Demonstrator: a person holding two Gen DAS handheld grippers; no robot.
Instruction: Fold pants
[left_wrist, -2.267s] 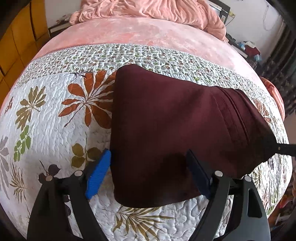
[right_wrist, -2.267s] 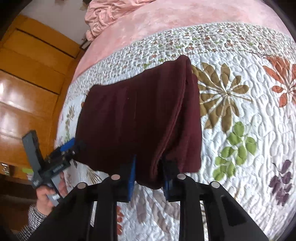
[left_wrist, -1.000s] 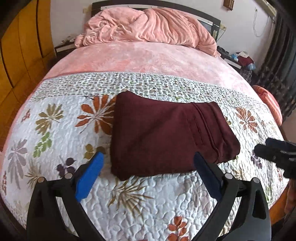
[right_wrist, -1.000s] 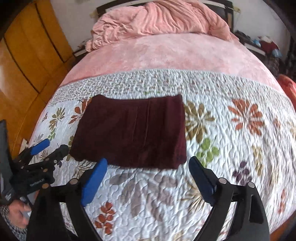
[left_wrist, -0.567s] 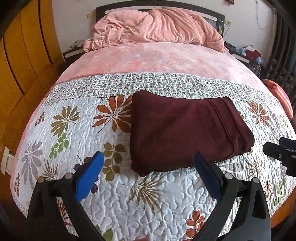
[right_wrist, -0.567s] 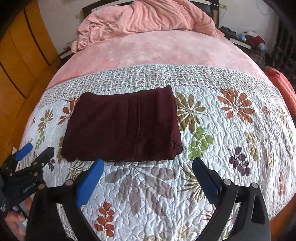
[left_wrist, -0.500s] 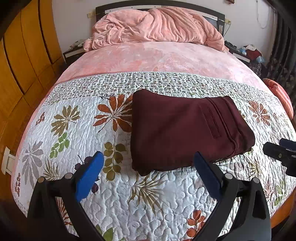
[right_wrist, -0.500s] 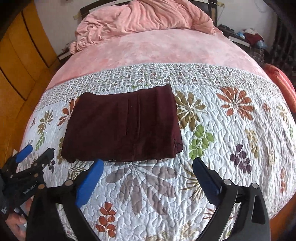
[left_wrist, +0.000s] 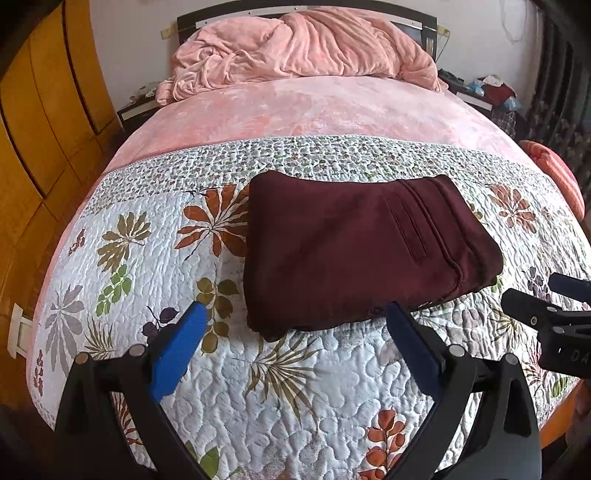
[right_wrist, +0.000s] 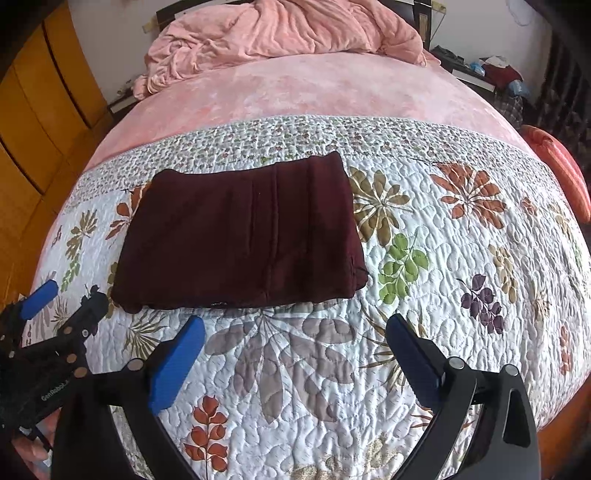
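Lying flat: the pants (left_wrist: 354, 251), dark maroon, folded into a compact rectangle on the floral quilt (left_wrist: 295, 373), nothing holding them.
Pants, position: in the left half of the quilt in the right wrist view (right_wrist: 240, 236), their far edge reaching the quilt's small-flowered border band.
Pants, detail: stitched seam lines and a welt pocket show on the top layer; stacked folded edges face the cameras.
Left gripper (left_wrist: 295, 339): fingers spread wide with blue pads, empty, hovering just short of the near edge of the pants.
Left gripper, other view: it appears at the left edge of the right wrist view (right_wrist: 62, 295), held in a hand, apart from the pants.
Right gripper (right_wrist: 295, 347): fingers wide apart, empty, over bare quilt near the pants' near right corner.
Right gripper, other view: seen at the right edge of the left wrist view (left_wrist: 532, 295).
Writing: white lettering on the left gripper's body reads roughly "GenRobot"; the letters "DA" show on the right gripper's body, the rest cut off.
Bed: pink sheet (left_wrist: 325, 110) beyond the quilt, a crumpled pink blanket (left_wrist: 303, 48) at the headboard.
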